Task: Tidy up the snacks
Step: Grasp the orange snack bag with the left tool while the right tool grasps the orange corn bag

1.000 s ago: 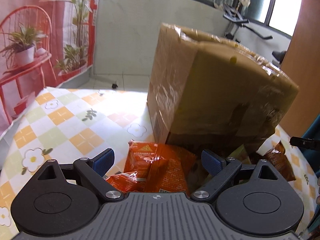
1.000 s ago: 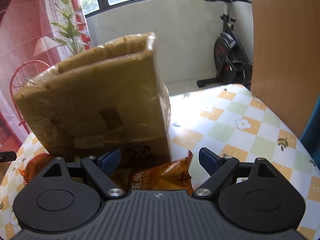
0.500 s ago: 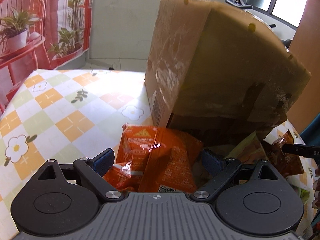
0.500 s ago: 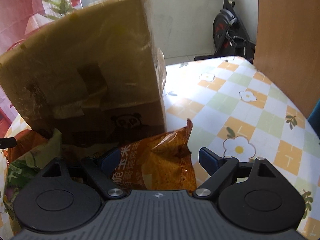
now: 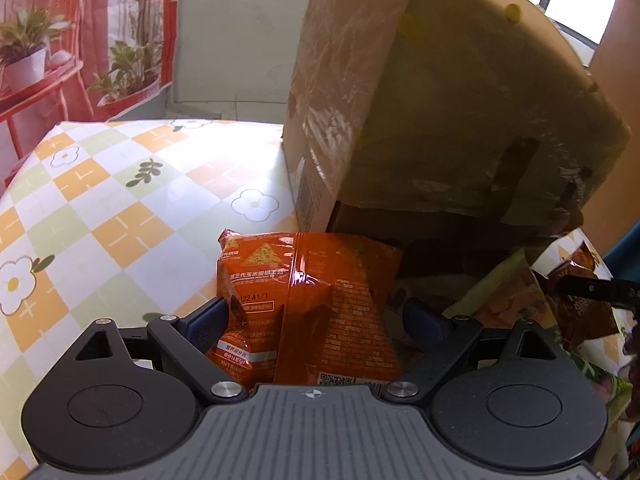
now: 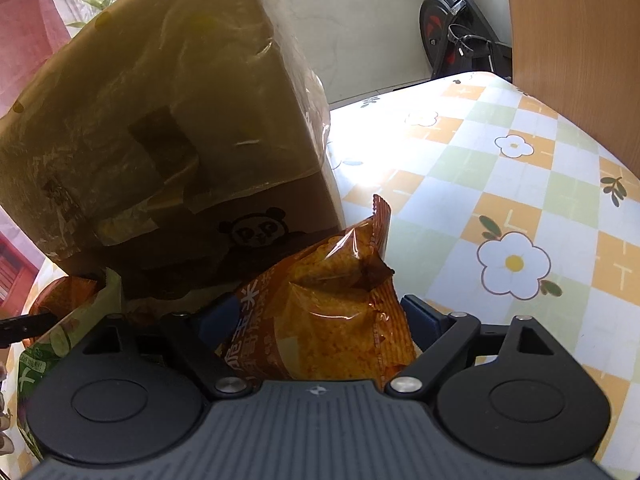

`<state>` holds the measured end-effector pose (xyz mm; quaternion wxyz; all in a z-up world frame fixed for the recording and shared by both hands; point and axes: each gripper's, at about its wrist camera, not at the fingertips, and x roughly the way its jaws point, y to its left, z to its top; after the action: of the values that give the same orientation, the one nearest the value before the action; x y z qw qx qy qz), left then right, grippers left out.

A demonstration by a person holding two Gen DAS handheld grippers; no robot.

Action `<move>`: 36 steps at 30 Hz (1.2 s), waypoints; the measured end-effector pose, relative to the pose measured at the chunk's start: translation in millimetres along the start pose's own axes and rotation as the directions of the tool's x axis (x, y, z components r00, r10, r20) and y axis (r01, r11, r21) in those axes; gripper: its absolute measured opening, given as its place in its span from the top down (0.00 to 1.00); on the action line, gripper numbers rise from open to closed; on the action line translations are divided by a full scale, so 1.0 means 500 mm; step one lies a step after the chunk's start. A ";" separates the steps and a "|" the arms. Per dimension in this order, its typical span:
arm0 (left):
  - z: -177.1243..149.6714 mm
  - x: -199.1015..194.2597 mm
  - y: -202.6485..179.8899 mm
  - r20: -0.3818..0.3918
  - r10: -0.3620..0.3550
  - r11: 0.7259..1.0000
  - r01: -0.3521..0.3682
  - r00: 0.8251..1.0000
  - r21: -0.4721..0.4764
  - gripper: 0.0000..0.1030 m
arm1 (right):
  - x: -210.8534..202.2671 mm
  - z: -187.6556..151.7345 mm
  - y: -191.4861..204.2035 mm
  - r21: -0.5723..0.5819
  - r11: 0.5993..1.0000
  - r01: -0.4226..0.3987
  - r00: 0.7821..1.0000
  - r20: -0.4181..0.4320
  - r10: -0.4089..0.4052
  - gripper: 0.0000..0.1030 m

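Both grippers have been lowered toward the snack pile since the earlier frames, and the tilted brown cardboard box (image 5: 440,100) now fills more of each view. At lower centre of the left view, the left gripper (image 5: 316,318) is seen closing slightly around shiny orange chip packets (image 5: 308,308), not yet pinched. In the right view, the right gripper (image 6: 316,316) is spread wide around a crinkled amber snack bag (image 6: 332,300). Grasping appears to be in hand; both jaws must next be closed.
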<state>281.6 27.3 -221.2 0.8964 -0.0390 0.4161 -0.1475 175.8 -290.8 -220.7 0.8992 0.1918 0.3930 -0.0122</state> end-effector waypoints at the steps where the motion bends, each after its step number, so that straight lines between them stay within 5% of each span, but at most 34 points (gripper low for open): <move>1: 0.000 0.000 0.002 -0.001 0.002 1.000 -0.002 1.000 -0.016 0.13 | 0.000 0.000 -0.002 0.003 1.000 -0.003 1.000 0.000 0.003 0.14; 8: -0.005 -0.020 0.028 0.026 0.007 0.993 -0.004 1.000 -0.119 0.28 | -0.001 -0.008 -0.005 0.043 0.999 -0.021 1.000 -0.001 0.021 0.15; 24: -0.017 -0.108 -0.006 0.137 0.042 0.995 -0.030 0.990 -0.090 0.29 | -0.043 -0.027 0.022 0.006 1.000 -0.005 0.998 0.057 0.005 0.36; 36: -0.012 -0.153 -0.020 0.205 0.040 0.996 -0.024 0.978 -0.081 0.29 | -0.089 -0.018 0.020 0.016 1.000 -0.021 0.992 0.125 0.019 0.38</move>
<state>228.1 40.7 -166.7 0.9348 -0.0825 0.3269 -0.1119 140.5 -284.1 -191.1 0.9205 0.2022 0.3338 -0.0186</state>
